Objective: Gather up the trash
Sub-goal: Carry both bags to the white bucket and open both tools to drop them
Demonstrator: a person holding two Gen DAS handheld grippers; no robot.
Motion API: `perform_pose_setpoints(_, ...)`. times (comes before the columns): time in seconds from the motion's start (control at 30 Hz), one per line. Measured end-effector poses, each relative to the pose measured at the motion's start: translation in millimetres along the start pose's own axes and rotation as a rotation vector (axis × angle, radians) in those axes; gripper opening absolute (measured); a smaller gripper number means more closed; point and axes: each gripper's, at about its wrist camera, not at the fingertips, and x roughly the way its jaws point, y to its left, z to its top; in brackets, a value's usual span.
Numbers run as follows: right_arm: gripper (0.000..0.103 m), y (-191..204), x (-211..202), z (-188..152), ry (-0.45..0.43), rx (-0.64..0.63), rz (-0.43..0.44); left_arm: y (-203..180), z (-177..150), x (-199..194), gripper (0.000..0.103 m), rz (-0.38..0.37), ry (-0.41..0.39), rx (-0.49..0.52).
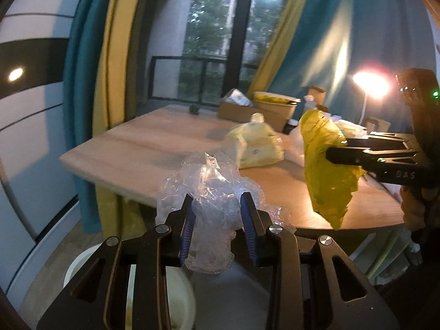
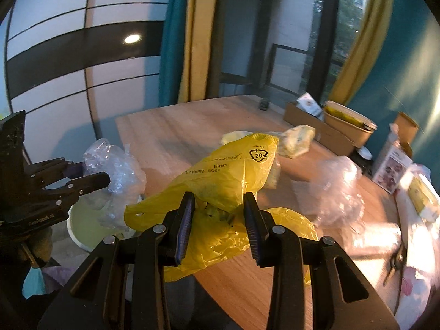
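Observation:
My left gripper (image 1: 217, 203) is shut on a crumpled wad of clear plastic film (image 1: 209, 181), held in the air off the near edge of the wooden table (image 1: 132, 143). In the right wrist view the same gripper (image 2: 106, 178) and its clear film (image 2: 118, 176) sit at the left. My right gripper (image 2: 218, 200) is shut on a yellow plastic bag (image 2: 228, 176) printed with a recycling mark, hanging above the table's near edge. From the left wrist view that yellow bag (image 1: 327, 173) dangles from the right gripper (image 1: 334, 154) at the right. A white round bin (image 2: 88, 228) stands below the left gripper.
On the table lie a pale yellow bagged bundle (image 1: 255, 143), another clear plastic wad (image 2: 341, 189), cardboard boxes (image 1: 255, 110) and packaging at the far right. A lit desk lamp (image 1: 370, 82) glares at the right. Teal and yellow curtains frame a balcony window behind. The white bin (image 1: 82, 264) is on the floor.

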Motion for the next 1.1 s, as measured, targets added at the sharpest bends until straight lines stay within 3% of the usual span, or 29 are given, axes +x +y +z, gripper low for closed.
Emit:
perform_pose_setpoints(0.47,0.035,61,40,18,0.045,-0.128,0.086,71,-50,11,0.036,0.184,0.126,-0.119)
perform_pose_setpoints(0.6,0.035,76,51,22,0.056,-0.155,0.109,91,-68,19,0.039,0.189,0.179,-0.172)
perform_pose_setpoints(0.77,0.035,98,65,25,0.074,-0.199,0.134,105,-89,27,0.050,0.192,0.235,-0.209)
perform_pose_setpoints(0.87,0.035,110,73,27,0.087,-0.218,0.152,112,-95,30,0.058,0.186,0.244,-0.222)
perform_pose_setpoints(1.1,0.035,134,91,33,0.115,-0.246,0.187,128,-98,13,0.059,0.214,0.213,-0.251)
